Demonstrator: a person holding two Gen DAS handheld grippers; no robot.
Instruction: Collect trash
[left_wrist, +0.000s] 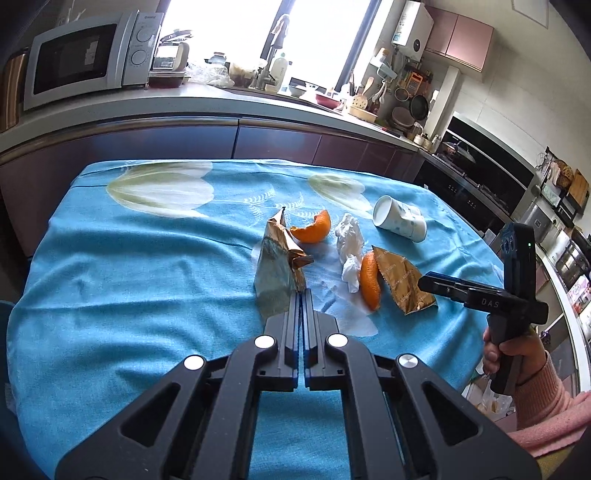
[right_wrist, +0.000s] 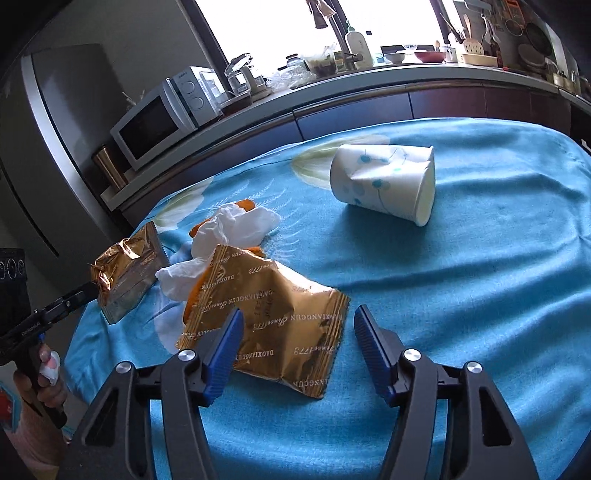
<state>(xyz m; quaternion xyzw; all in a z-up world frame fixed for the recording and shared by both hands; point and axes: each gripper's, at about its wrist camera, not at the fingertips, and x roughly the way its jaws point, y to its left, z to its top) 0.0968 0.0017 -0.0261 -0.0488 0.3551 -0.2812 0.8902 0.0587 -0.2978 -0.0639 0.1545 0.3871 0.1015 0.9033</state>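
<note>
On the blue tablecloth (left_wrist: 147, 258) lies trash. My left gripper (left_wrist: 303, 295) is shut on the lower edge of a crumpled gold wrapper (left_wrist: 275, 266), which stands up from the cloth; the right wrist view shows this wrapper (right_wrist: 125, 273) pinched from the left. My right gripper (right_wrist: 298, 315) is open just above a second, flat gold wrapper (right_wrist: 280, 325), with its pads apart and its left finger over the wrapper's near edge. Beside it lie a white tissue (right_wrist: 236, 229) (left_wrist: 349, 247), two orange peels (left_wrist: 312, 230) (left_wrist: 369, 280), and a paper cup (right_wrist: 384, 181) on its side.
A kitchen counter (left_wrist: 221, 99) with a microwave (left_wrist: 85, 59) runs behind the table. A stove and oven (left_wrist: 476, 177) stand at the right. A hand in a pink sleeve (left_wrist: 535, 387) holds the right gripper near the table's right edge.
</note>
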